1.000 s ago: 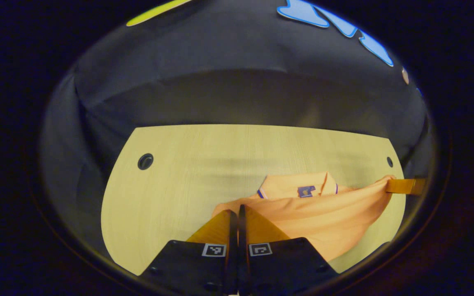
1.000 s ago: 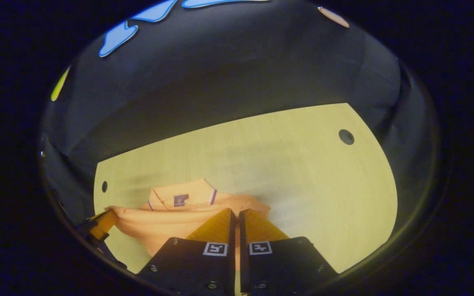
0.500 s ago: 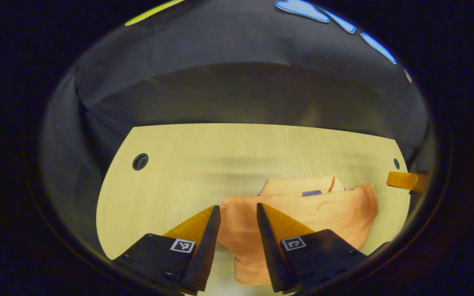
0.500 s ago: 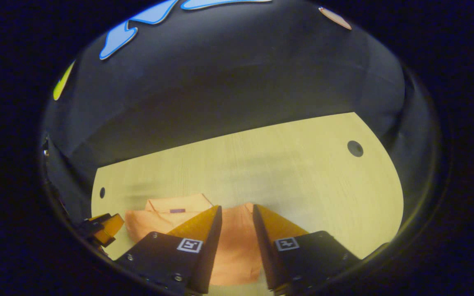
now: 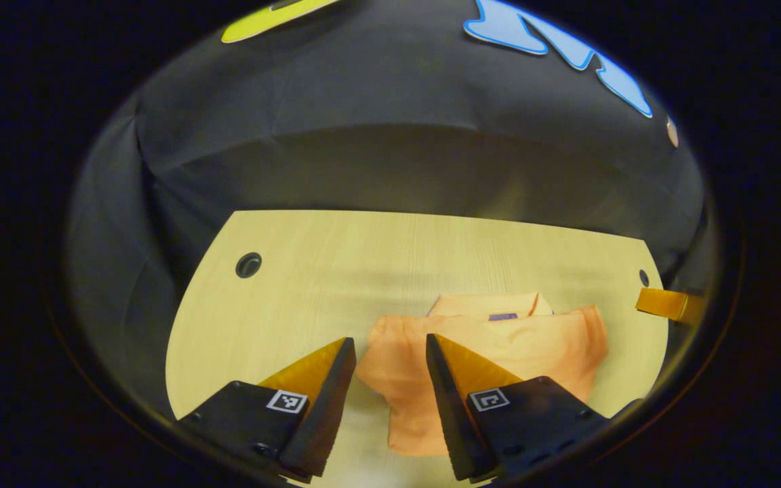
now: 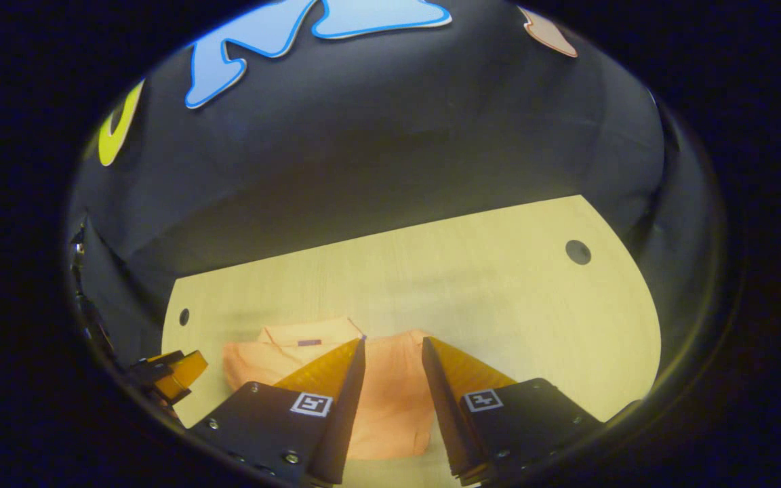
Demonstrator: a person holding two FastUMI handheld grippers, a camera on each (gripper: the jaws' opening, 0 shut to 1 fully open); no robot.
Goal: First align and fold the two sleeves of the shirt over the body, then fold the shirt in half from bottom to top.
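Shirt (image 5: 499, 352) lies folded near the table's (image 5: 336, 271) front edge, dropped flat since a second ago. We see the left gripper (image 5: 384, 366) and right gripper (image 6: 392, 366), both clamped on it then, now spread apart and holding nothing.

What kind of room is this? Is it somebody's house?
Probably not a house: it looks like a recording booth. A black cloth wall hangs behind a bare wooden table, where an orange shirt lies folded.
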